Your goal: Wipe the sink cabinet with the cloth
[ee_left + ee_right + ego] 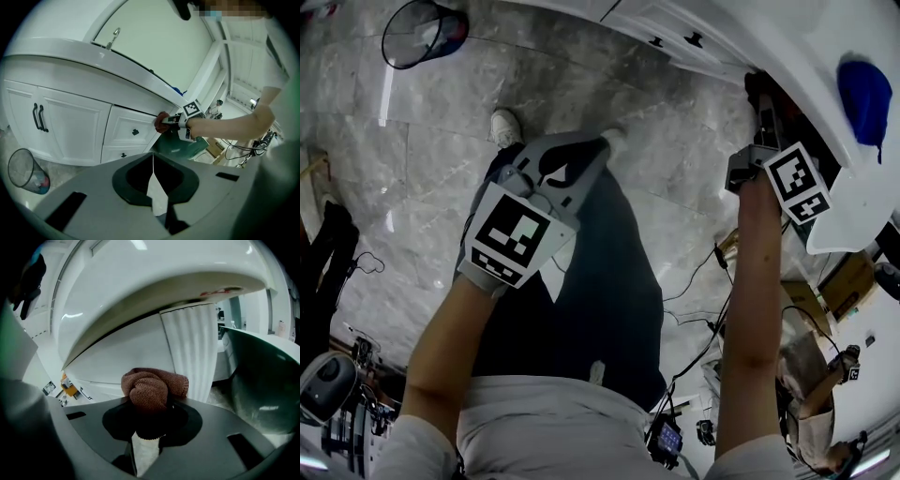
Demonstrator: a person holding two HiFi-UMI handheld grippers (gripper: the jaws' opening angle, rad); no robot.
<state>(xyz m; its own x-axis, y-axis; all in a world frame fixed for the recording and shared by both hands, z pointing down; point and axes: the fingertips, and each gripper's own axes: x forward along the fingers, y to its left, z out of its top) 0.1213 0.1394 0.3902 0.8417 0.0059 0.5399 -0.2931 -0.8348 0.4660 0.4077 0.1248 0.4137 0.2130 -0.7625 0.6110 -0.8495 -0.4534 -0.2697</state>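
A brown knitted cloth (152,386) is bunched between the jaws of my right gripper (151,405), which is shut on it. The cloth presses against the white sink cabinet (122,357) just under the countertop overhang (164,282), beside a fluted corner post (191,352). The left gripper view shows the same cloth (161,122) at the cabinet's (75,126) right corner, above the drawers, in front of the right gripper (176,123). My left gripper (153,164) hangs back from the cabinet with its jaws shut and nothing in them. In the head view it (546,176) sits over the person's legs.
A mesh waste bin (26,171) stands on the marble floor (441,122) left of the cabinet. A dark green tub (265,380) sits to the right of the corner post. A blue object (865,97) lies on the countertop. Cables and gear lie on the floor behind.
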